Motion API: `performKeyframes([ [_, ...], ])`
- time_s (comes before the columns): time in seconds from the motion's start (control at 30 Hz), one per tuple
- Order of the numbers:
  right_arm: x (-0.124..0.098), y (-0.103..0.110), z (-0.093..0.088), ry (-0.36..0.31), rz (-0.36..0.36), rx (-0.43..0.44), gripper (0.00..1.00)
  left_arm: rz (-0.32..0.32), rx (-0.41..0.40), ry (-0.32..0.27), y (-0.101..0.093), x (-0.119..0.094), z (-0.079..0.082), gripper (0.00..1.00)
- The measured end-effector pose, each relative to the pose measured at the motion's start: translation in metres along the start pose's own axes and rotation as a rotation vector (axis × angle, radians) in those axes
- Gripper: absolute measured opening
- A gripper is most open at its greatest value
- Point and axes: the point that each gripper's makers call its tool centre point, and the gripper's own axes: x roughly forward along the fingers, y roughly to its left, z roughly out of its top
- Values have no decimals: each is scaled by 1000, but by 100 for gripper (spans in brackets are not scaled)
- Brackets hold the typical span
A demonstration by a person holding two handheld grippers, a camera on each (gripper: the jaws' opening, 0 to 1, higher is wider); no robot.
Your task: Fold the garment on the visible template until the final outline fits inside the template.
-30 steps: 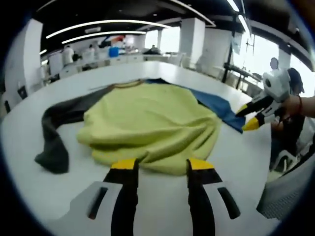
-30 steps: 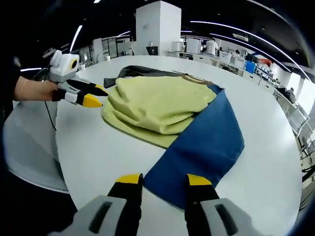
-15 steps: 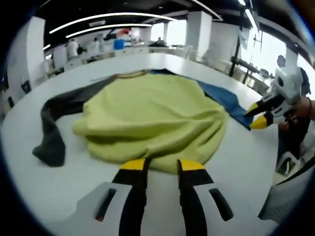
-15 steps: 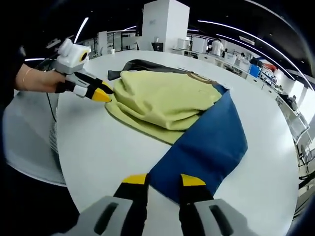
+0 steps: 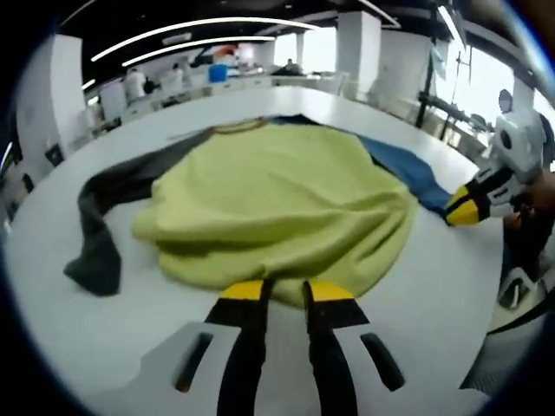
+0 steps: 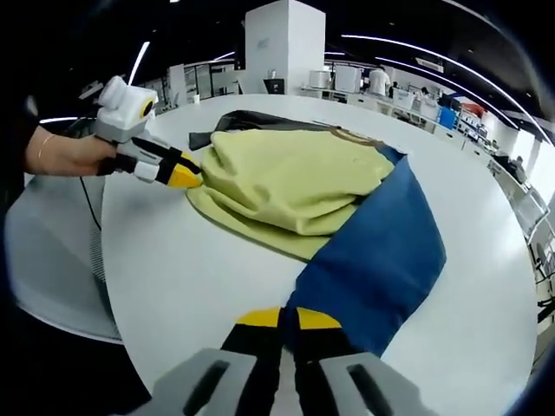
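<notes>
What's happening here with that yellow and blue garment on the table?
A person works a pair of tongs in each hand on a garment spread on a white table. The left tongs pinch the near edge of its yellow body, and the right tongs are closed on the end of the blue sleeve. It isn't folded yet.

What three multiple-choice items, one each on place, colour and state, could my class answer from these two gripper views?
1. Where does the blue sleeve lie?
A. spread flat on the white table
B. on a chair
C. on the floor

2. What colour is the garment body?
A. red
B. yellow-green
C. white

3. How stands the right gripper?
A. wide open, clear of the cloth
B. holding a cup
C. jaws pinched at the blue sleeve's edge

Key: 1 A, the sleeve lies flat on the tabletop; 2 B, both views show yellow-green; 3 C, the yellow tips meet at the cloth's edge.
</notes>
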Motion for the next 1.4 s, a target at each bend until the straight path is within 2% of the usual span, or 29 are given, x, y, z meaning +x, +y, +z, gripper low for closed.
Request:
performKeyframes([
  [0.07, 0, 0, 0, 1, 2, -1, 0, -1, -36, -1, 1, 0, 0, 7],
  [0.13, 0, -1, 1, 3, 7, 3, 0, -4, -35, -3, 1, 1, 0, 6],
  [0.33, -10, -10, 18, -38, -5, -3, 0, -6, 19, -35, -2, 1, 0, 4],
  [0.63, -45, -58, 69, -165, -97, 47, 0, -6, 37, -34, -1, 1, 1, 4],
  [0.87, -61, -90, 90, -190, -154, 32, 0, -3, 57, -30, -1, 1, 1, 4],
  [1.03, -66, -106, 93, -182, -189, 20, 0, -6, 51, -33, -1, 1, 1, 4],
  [1.4, -75, -149, 82, -130, -296, 18, 0, -2, 32, -34, -1, 2, 2, 4],
])
